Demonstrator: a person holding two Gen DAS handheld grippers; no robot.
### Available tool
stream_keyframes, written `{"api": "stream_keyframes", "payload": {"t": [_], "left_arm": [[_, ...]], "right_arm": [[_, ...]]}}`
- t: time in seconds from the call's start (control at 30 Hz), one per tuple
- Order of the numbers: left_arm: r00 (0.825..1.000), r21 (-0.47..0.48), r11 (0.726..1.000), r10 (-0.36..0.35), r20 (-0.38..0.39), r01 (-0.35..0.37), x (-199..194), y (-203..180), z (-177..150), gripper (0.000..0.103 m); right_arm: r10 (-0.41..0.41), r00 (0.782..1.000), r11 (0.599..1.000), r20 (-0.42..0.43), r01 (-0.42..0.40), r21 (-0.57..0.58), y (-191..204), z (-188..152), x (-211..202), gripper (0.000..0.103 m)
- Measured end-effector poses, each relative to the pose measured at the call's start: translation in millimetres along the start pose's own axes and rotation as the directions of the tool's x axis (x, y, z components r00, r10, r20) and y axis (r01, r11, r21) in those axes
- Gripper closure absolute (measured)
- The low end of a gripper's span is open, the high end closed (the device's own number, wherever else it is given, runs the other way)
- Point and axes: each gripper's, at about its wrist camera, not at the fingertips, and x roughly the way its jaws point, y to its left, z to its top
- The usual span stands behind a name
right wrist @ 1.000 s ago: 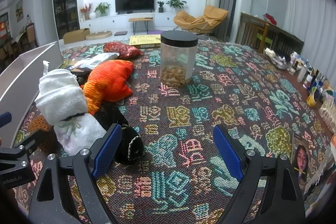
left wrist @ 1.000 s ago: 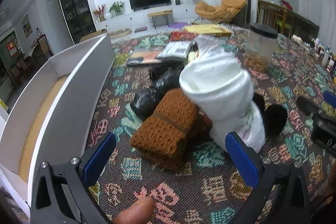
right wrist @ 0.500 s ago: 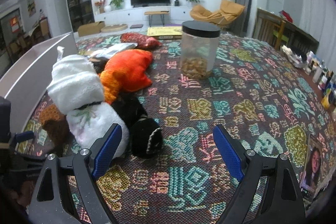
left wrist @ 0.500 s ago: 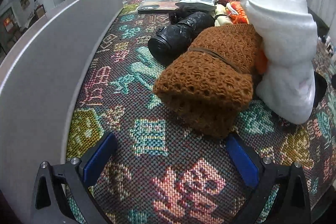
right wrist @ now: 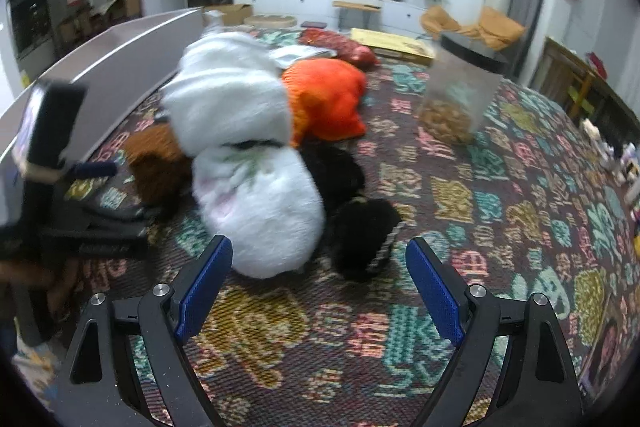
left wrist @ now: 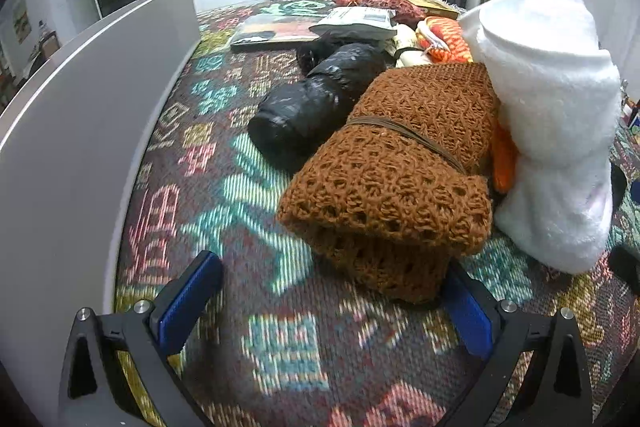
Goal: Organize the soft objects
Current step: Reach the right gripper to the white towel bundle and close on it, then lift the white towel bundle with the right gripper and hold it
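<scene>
Both grippers low and spread wide

Left gripper (left wrist: 326, 293) held low and near level, its 2 blue-padded fingers (left wrist: 188, 301) parted wide, nothing clamped between them; right pad partly hidden. Right gripper (right wrist: 318, 285) likewise low, tilted slightly downward, 2 blue pads (right wrist: 434, 291) set far apart, gripping nothing. Seen blurred at the left edge of the right wrist view: the left gripper's dark body.

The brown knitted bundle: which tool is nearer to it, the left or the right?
Left. The left tool is open right at the brown knitted bundle, its right finger beside the bundle's near end. The right tool is open farther off, facing the white plush roll.
</scene>
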Motion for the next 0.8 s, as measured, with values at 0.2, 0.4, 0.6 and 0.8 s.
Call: {"api": "stream_keyframes", "payload": {"t": [0.2, 0.4, 0.6, 0.8], "left_arm": [[1.0, 0.002, 1.0, -0.005, 0.003, 0.005, 3, 0, 4, 0.0], [1.0, 0.002, 1.0, -0.005, 0.004, 0.005, 1, -1, 3, 0.0], [1.0, 0.002, 1.0, -0.005, 0.004, 0.005, 2, -1, 4, 0.0], [1.0, 0.002, 1.0, -0.005, 0.004, 0.005, 2, -1, 4, 0.0]], "right_arm": [[0.059, 0.998, 0.998, -0.014, -0.059, -0.004, 8, 3, 9, 0.013], [-0.022, 1.0, 0.994, 0.008, 0.022, -0.11, 33, 12, 30, 0.013], [0.016, 1.0, 0.991, 0.02, -0.014, -0.131, 31, 12, 37, 0.066], [0.349, 0.92, 0.892, 0.18, -0.385, 0.236, -57, 28, -9, 0.067]]}}
